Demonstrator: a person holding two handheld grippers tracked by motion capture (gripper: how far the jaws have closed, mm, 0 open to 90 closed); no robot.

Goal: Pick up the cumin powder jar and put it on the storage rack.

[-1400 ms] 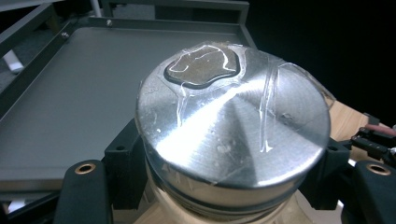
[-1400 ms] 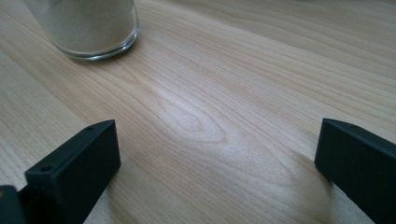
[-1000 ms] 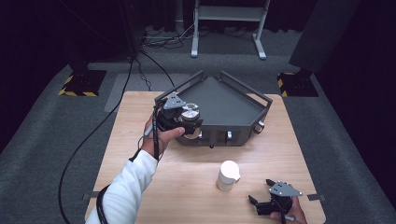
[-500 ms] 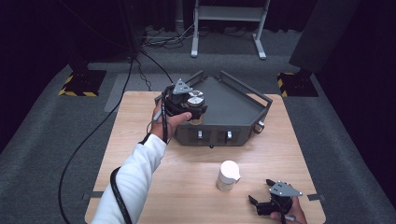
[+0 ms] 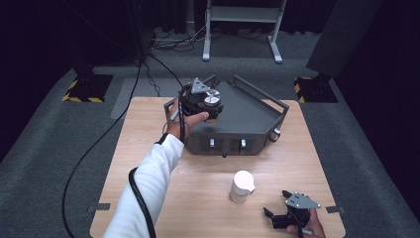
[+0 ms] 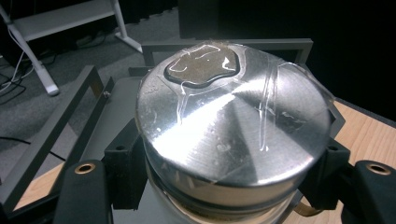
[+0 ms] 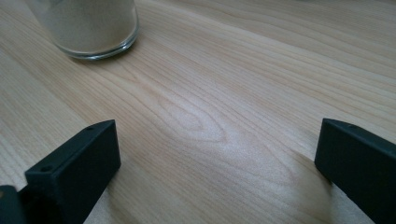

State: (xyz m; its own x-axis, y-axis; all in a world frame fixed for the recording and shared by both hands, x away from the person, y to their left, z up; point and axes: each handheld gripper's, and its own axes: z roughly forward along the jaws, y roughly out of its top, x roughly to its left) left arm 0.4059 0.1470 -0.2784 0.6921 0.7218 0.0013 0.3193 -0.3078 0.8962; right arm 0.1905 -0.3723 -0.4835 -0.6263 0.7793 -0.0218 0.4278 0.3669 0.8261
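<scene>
Room: a dark studio is surrounding the scene; grey carpet is covering the floor; a pale metal stand [image 5: 241,15] is standing at the back; black cables are trailing across the carpet toward the table.
Surface: a light wooden table [image 5: 148,148] is carrying the work; a dark grey angular metal tray [image 5: 247,116] with raised rails is sitting on its far half.
Left gripper [image 5: 205,101]: a hand in a white sleeve is holding it over the near left part of the tray; its jaws are clamping a jar from both sides, the black pads [image 6: 123,163] pressing on the body just beneath the lid.
Jar [image 6: 233,126]: a glass body is carrying a brushed silver metal lid; clear tape is crossing the lid and a dark patch is lying near its far edge; the jar is standing upright in the grip, above the tray floor; whether its base is touching the tray cannot be told.
Right gripper [image 5: 280,218]: a hand is holding it low over the near right corner of the table; its jaws are standing wide apart with bare wood between them.
White container [image 5: 241,186]: it is standing upright on the table, near the right gripper and well apart from the tray; in the right gripper view a glass base holding pale powder [image 7: 88,28] is showing ahead of the jaws.
</scene>
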